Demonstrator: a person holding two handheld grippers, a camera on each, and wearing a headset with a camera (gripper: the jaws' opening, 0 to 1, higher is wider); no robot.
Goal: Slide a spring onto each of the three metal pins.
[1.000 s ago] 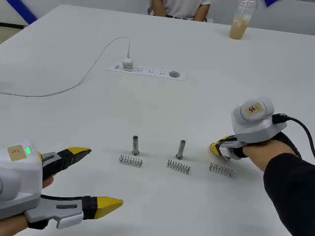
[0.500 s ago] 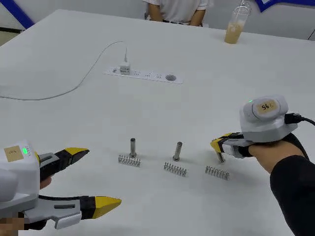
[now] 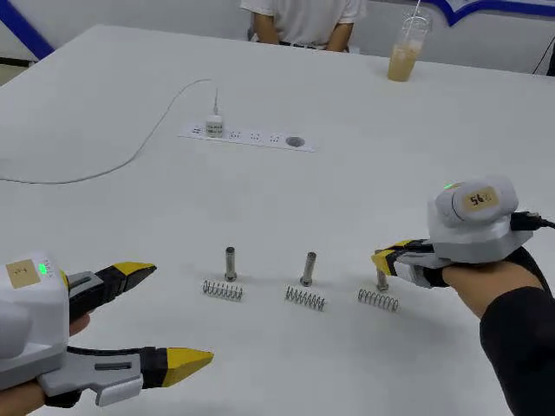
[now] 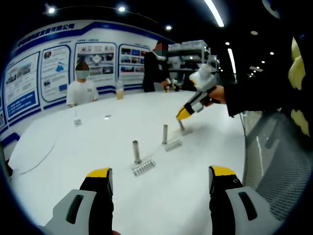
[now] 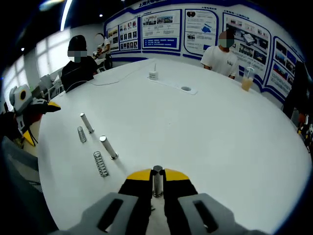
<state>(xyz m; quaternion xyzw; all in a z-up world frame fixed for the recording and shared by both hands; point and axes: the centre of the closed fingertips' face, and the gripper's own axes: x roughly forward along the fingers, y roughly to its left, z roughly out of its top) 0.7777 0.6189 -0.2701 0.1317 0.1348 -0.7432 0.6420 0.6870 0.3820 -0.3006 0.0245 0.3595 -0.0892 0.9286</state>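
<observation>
The white table [image 3: 130, 104] spreads out under both my tongs. My left tongs [image 3: 177, 312] hang released, jaws wide apart, well off from the work. My right tongs [image 3: 382, 260] are clenched on the rightmost pin [image 5: 157, 181], which stands upright between their yellow tips. The middle pin [image 3: 308, 268] and the left pin [image 3: 230, 263] stand free between my two tongs. The right spring [image 3: 378, 300] lies just beside my right tips; the middle spring [image 3: 304, 298] and the left spring [image 3: 222, 290] each lie just beside their own pin. I judge I do best to keep this pin steady and plumb with its top clear, then lift the right spring by one end, bore in line with the pin.
</observation>
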